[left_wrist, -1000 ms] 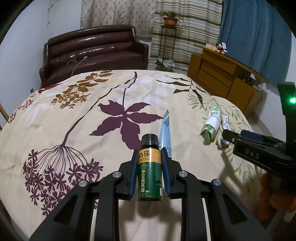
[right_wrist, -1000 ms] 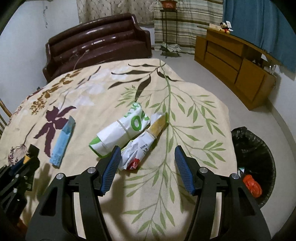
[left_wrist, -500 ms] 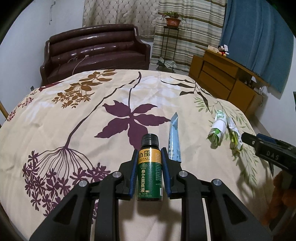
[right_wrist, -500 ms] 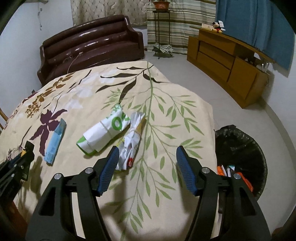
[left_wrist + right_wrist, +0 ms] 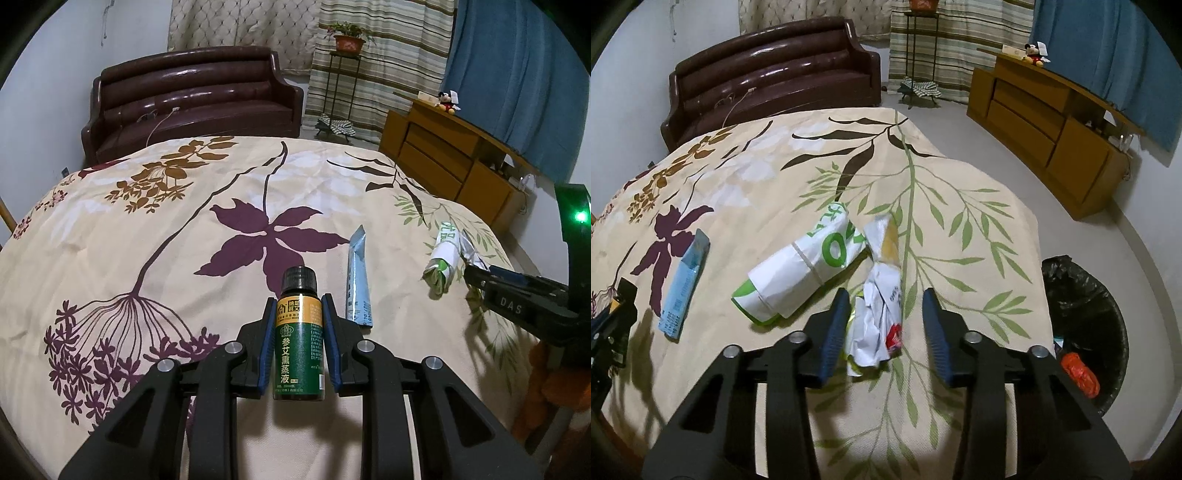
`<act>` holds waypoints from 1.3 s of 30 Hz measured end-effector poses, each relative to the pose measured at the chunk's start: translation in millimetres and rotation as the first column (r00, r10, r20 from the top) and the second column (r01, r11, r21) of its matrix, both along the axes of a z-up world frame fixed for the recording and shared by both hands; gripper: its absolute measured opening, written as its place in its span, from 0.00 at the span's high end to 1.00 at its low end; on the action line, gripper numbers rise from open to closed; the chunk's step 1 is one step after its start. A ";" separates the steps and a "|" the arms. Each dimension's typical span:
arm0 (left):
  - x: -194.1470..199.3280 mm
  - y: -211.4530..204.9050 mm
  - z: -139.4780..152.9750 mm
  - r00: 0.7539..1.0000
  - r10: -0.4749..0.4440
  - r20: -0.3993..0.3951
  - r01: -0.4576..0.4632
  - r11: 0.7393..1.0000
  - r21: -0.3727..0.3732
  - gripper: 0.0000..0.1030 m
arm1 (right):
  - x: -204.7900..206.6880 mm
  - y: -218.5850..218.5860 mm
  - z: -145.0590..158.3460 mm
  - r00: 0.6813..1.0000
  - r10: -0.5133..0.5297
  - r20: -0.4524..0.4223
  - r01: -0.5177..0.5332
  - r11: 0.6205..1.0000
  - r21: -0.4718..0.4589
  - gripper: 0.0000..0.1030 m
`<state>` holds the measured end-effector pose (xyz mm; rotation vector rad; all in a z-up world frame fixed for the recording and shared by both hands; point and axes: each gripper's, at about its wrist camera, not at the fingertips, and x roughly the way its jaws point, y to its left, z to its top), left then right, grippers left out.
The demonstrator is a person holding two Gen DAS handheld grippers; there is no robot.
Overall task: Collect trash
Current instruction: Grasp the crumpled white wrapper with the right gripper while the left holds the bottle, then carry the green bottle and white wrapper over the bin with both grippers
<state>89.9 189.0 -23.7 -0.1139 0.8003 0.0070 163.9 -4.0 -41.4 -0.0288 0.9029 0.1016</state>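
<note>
Left wrist view: left gripper (image 5: 299,332) clamped on a small green bottle (image 5: 299,354), blue pads flat against both sides of the label, black cap poking out past the tips, held over the near part of the bed (image 5: 110,229). Label text too small to read fully. Just beyond, flat on the floral cover, a light blue sachet (image 5: 357,284); further toward the bed's right edge, a rolled white-and-green bag (image 5: 445,258), partly blocked by the other tool entering from the right.

Right wrist view: right gripper (image 5: 882,325) lowered over a crumpled white wrapper (image 5: 879,317) near the bed's right edge, jaws just drawn narrower around it. Left pad close against the crumple, right pad standing clear with cover showing between; wrapper's near end hidden behind the left finger, so contact there impossible to judge. Touching the wrapper's far end, the rolled bag. Down on the floor past the bed's right edge, a black-lined bin (image 5: 1100,295), cut off behind the right finger, something orange inside.
</note>
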 end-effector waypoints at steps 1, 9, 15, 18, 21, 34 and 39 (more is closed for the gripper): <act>-0.2 -0.3 -0.3 1.000 0.000 -0.001 0.000 1.000 -0.002 0.76 | -0.8 -0.7 -0.1 1.000 0.000 0.000 0.000 1.000 0.001 0.75; -4.2 -7.3 0.6 1.000 -0.005 0.001 0.005 1.000 -0.008 0.76 | -19.8 -11.5 3.7 1.000 0.005 0.029 -0.005 1.000 0.012 0.75; -11.1 -22.5 4.8 1.000 -0.021 0.009 0.021 1.000 -0.012 0.76 | -37.7 -30.5 10.4 0.999 -0.011 0.048 0.010 0.999 0.034 0.76; -14.4 -33.3 8.0 0.999 -0.034 0.013 0.035 0.999 -0.014 0.76 | -46.5 -39.4 14.4 0.998 -0.020 0.060 0.018 0.999 0.040 0.76; -18.3 -45.6 12.8 0.999 -0.046 0.025 0.046 0.999 -0.014 0.76 | -55.5 -48.0 17.4 0.997 -0.027 0.073 0.024 0.999 0.041 0.76; -25.8 -112.8 21.6 0.993 -0.115 0.041 0.114 0.993 0.016 0.76 | -87.5 -104.6 28.7 0.988 -0.089 0.124 0.082 0.995 0.063 0.79; -23.8 -141.4 23.0 0.988 -0.146 0.047 0.145 0.989 0.030 0.76 | -94.2 -131.7 29.3 0.983 -0.124 0.136 0.115 0.991 0.071 0.80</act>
